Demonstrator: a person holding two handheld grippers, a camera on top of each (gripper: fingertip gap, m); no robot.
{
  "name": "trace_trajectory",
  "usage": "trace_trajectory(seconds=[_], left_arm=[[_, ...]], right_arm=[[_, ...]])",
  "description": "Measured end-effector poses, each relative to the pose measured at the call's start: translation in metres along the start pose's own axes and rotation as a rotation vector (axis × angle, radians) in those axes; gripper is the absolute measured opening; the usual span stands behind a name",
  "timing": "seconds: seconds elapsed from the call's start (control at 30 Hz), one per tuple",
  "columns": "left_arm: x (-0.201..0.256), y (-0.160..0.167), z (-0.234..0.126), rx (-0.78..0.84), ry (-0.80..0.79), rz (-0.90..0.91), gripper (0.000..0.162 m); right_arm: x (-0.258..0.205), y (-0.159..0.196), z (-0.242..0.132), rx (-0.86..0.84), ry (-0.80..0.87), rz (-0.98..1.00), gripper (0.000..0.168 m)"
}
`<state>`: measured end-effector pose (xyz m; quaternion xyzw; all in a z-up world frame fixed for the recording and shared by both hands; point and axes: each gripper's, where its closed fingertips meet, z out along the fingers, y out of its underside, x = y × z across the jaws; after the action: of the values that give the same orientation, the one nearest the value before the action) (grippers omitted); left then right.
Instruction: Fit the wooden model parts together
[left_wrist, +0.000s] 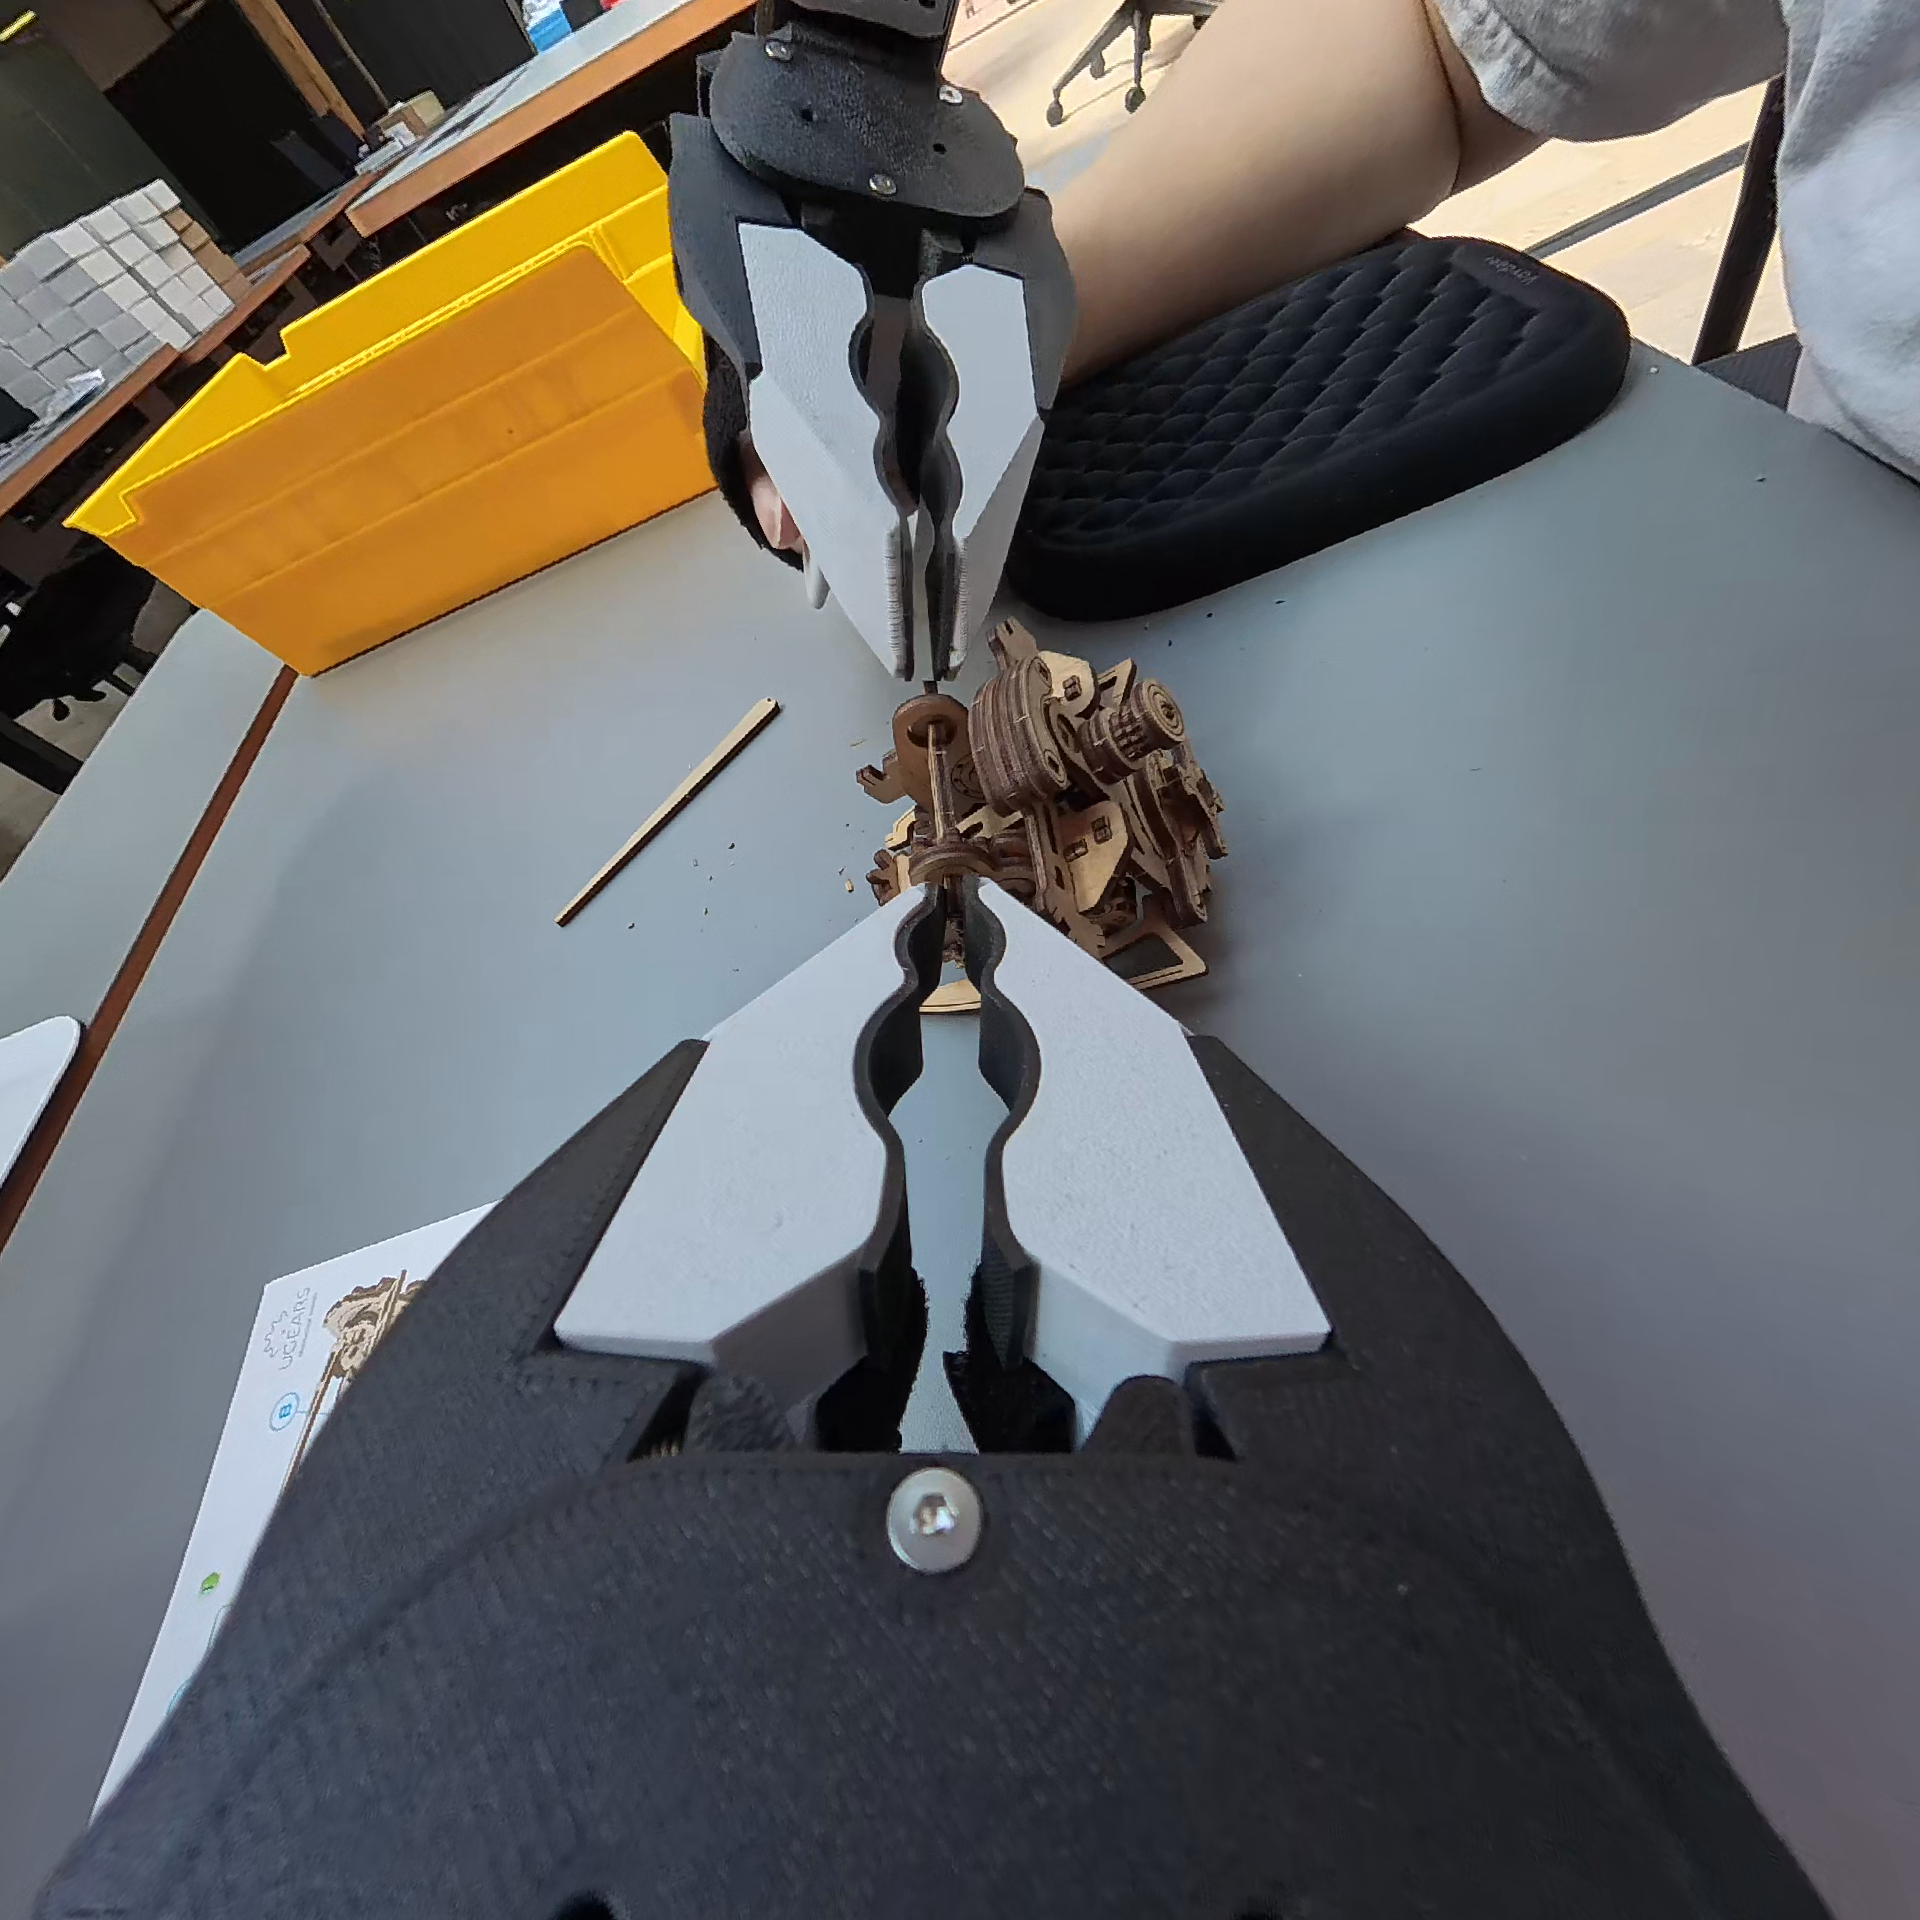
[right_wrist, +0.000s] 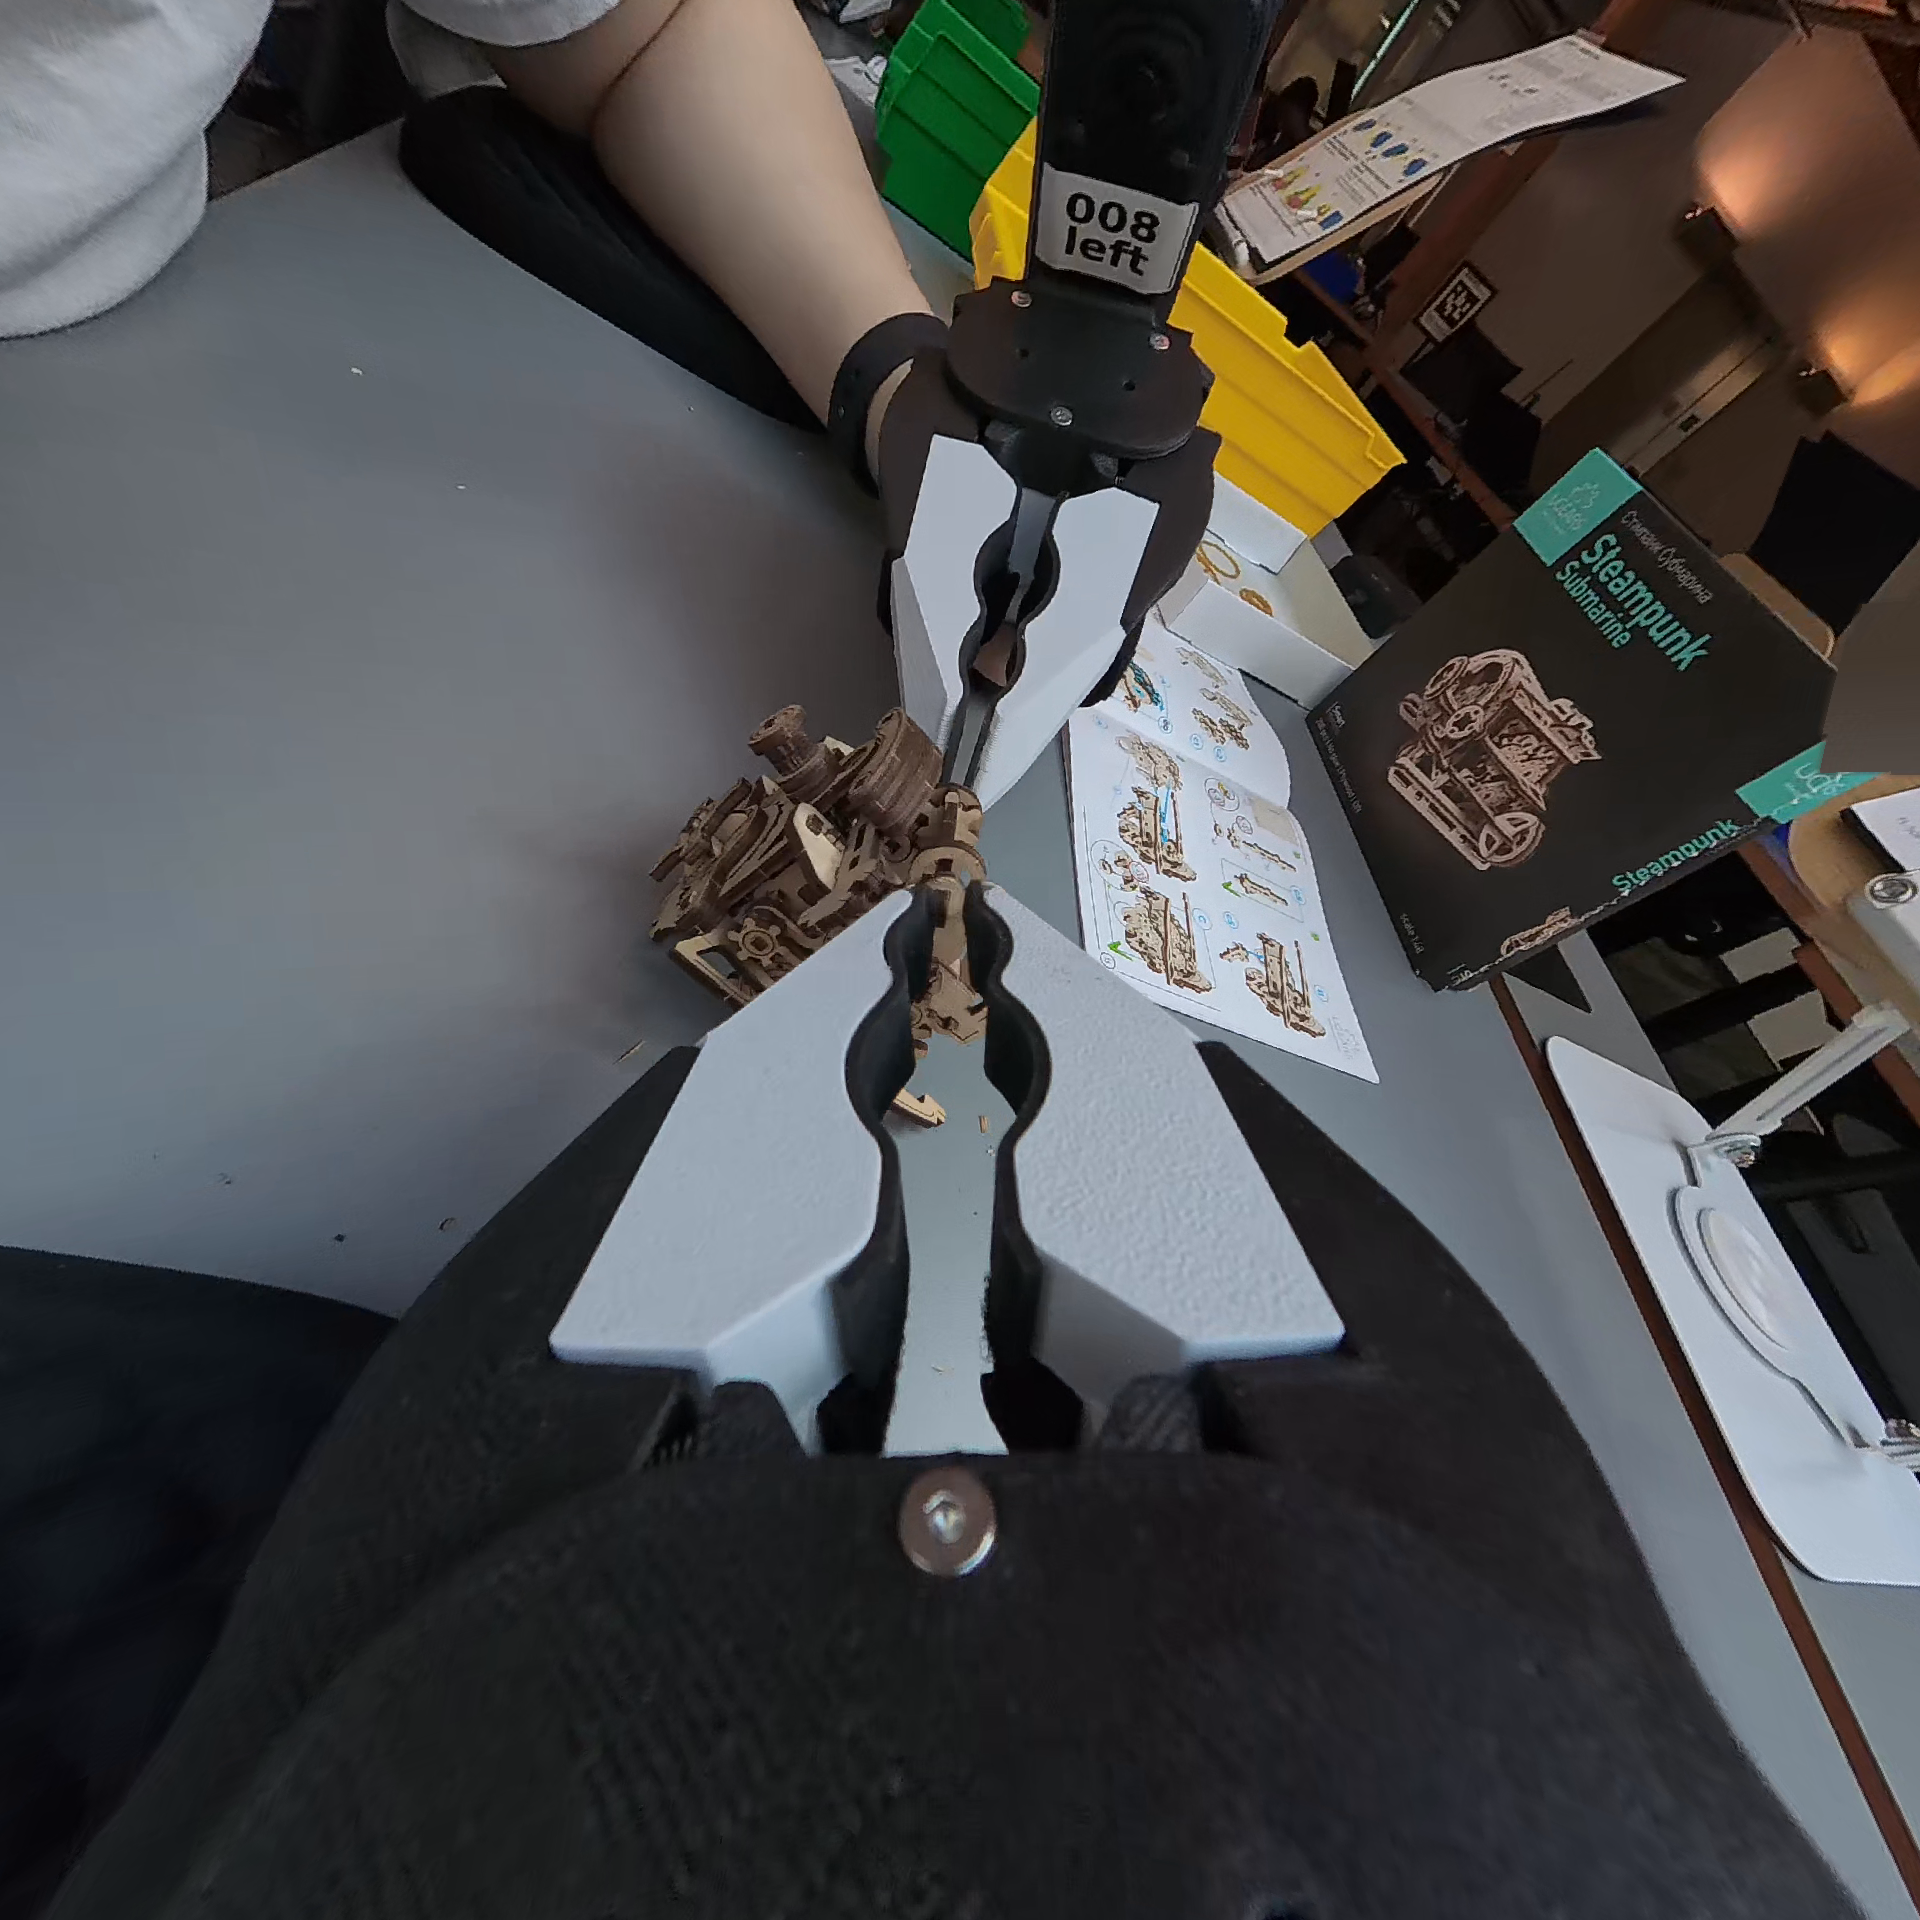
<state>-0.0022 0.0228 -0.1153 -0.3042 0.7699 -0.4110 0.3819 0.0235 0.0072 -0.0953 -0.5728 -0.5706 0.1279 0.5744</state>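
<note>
A half-built brown wooden model (left_wrist: 1091, 821) stands on the grey table (left_wrist: 1455, 935); it also shows in the right wrist view (right_wrist: 769, 862). A small wooden axle part with round discs (left_wrist: 930, 790) is held at the model's side, between both grippers. My left gripper (left_wrist: 951, 896) is shut on its near end. My right gripper (left_wrist: 928, 670) comes from above, shut on its far end. In the right wrist view, my right gripper (right_wrist: 940, 891) pinches the axle part (right_wrist: 951, 831) and the left gripper (right_wrist: 961, 779) meets it from the far side. I cannot tell whether the part is joined to the model.
A yellow bin (left_wrist: 416, 447) and a thin wooden stick (left_wrist: 670, 810) lie to the left, a black wrist pad (left_wrist: 1299, 416) at the back. An open instruction booklet (right_wrist: 1205, 862), a black kit box (right_wrist: 1558, 727) and a white magnifier stand (right_wrist: 1714, 1299) are at the right. A person's forearm (right_wrist: 727, 156) rests on the table. Spacing between my two grippers at the tips: around 5 cm. The thin wooden stick (left_wrist: 670, 810) is about 15 cm from both grippers' fingertips.
</note>
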Motion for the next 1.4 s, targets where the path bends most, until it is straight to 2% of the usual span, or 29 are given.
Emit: trace_trajectory(seconds=[0.07, 0.17, 0.3, 0.53, 1.4], left_arm=[[-0.0001, 0.0002, 0.0002, -0.002, -0.001, 0.0, 0.001], [-0.0007, 0.0002, 0.0001, -0.001, -0.001, -0.005, 0.001], [-0.0002, 0.0004, 0.0002, -0.003, 0.002, -0.005, 0.001], [0.0009, 0.0003, 0.0, -0.002, 0.01, -0.003, 0.001], [-0.0004, -0.0014, -0.0012, 0.011, 0.011, -0.021, 0.001]], right_arm=[[0.0014, -0.0006, -0.0003, 0.005, 0.002, 0.015, 0.011], [-0.0022, 0.0027, 0.0009, -0.013, -0.016, 0.011, 0.002], [-0.0036, 0.006, 0.0057, -0.037, -0.034, 0.046, 0.009], [-0.005, 0.0072, 0.0072, -0.04, -0.046, 0.079, 0.0], [0.001, 0.0019, 0.0068, -0.013, -0.023, 0.139, 0.001]])
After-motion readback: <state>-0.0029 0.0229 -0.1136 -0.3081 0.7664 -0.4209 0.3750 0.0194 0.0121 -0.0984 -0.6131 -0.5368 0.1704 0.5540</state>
